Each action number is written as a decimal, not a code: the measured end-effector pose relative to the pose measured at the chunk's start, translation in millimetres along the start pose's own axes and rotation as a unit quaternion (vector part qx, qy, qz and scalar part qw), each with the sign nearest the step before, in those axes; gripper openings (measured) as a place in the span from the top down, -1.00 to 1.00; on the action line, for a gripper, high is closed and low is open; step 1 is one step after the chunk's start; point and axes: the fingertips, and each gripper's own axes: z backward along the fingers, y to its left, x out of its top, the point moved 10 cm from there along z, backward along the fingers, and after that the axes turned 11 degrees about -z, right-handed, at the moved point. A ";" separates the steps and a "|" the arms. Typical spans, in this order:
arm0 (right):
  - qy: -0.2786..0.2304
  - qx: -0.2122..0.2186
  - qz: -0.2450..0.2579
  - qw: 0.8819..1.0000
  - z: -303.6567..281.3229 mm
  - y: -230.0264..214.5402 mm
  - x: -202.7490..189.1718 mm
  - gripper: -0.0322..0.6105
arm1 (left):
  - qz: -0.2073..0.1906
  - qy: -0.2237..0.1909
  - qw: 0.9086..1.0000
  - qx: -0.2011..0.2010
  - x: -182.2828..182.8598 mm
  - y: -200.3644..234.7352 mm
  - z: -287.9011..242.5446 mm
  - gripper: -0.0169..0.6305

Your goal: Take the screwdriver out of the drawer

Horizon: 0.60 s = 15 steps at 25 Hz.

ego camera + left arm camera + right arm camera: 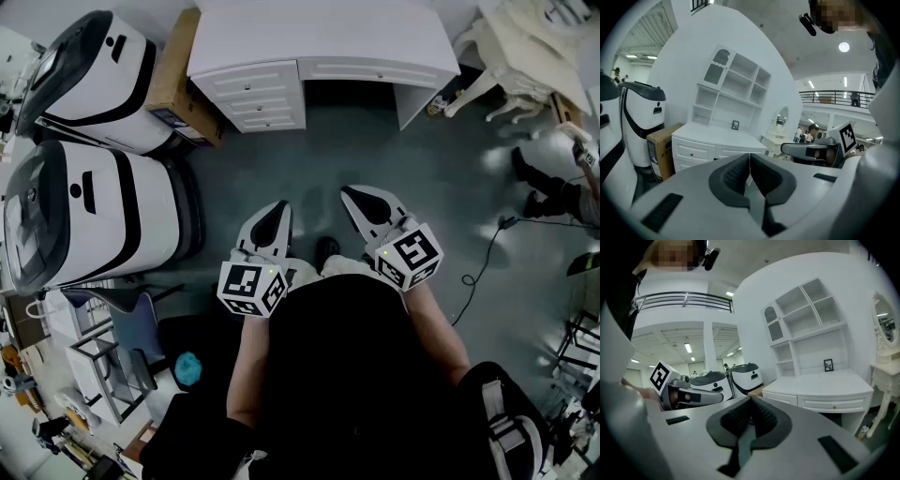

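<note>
Drawers (pixel 255 96) under the white tabletop (pixel 319 33) sit closed, well apart from both grippers. Left gripper (pixel 280 206) and right gripper (pixel 350 193) are side by side above the floor (pixel 309 169) — jaws together, nothing between them.

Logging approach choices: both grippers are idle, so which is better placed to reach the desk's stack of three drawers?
Left, probably. The left gripper, shut and empty, points almost straight at the drawer stack; the right gripper, also shut, lines up with the wide drawer instead. Both are short of the desk.
</note>
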 end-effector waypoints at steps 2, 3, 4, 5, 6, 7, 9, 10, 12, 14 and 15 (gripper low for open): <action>0.000 0.000 0.000 1.000 0.5 -2.6 1.1 0.86 | 0.001 0.000 1.000 0.000 1.1 -0.7 -2.8 0.87; 0.001 0.001 0.000 1.000 0.8 -3.6 1.5 0.86 | 0.001 0.000 1.000 0.001 1.5 -1.1 -4.1 0.87; 0.000 0.002 -0.001 1.000 1.1 -4.5 1.6 0.86 | 0.001 0.001 1.000 0.001 1.8 -1.6 -5.2 0.87; 0.000 0.004 -0.002 1.000 1.1 -5.3 1.7 0.86 | 0.001 0.001 1.000 0.001 2.0 -1.9 -6.2 0.87; -0.001 0.008 -0.003 1.000 0.6 -6.1 1.9 0.86 | 0.001 0.001 1.000 0.001 2.3 -2.3 -7.3 0.87; -0.001 0.010 -0.004 1.000 -0.3 -6.7 2.2 0.85 | 0.001 0.002 1.000 0.001 2.6 -2.5 -8.5 0.87; 0.001 0.012 -0.006 1.000 -2.5 -7.8 2.6 0.85 | 0.001 0.003 1.000 0.002 2.7 -3.0 -10.9 0.87; 0.002 0.013 -0.007 1.000 -3.2 -8.3 2.6 0.85 | 0.002 0.005 1.000 0.002 2.4 -3.5 -12.1 0.87; 0.004 0.016 -0.009 1.000 -4.2 -9.8 1.9 0.85 | 0.002 0.008 1.000 0.004 1.6 -4.2 -14.6 0.87; 0.006 0.018 -0.010 1.000 -5.4 -11.4 0.9 0.85 | 0.003 0.010 1.000 0.005 0.8 -3.6 -17.0 0.87; 0.007 0.017 -0.011 1.000 -6.0 -12.6 0.6 0.85 | 0.004 0.011 1.000 0.005 0.6 -3.0 -18.3 0.87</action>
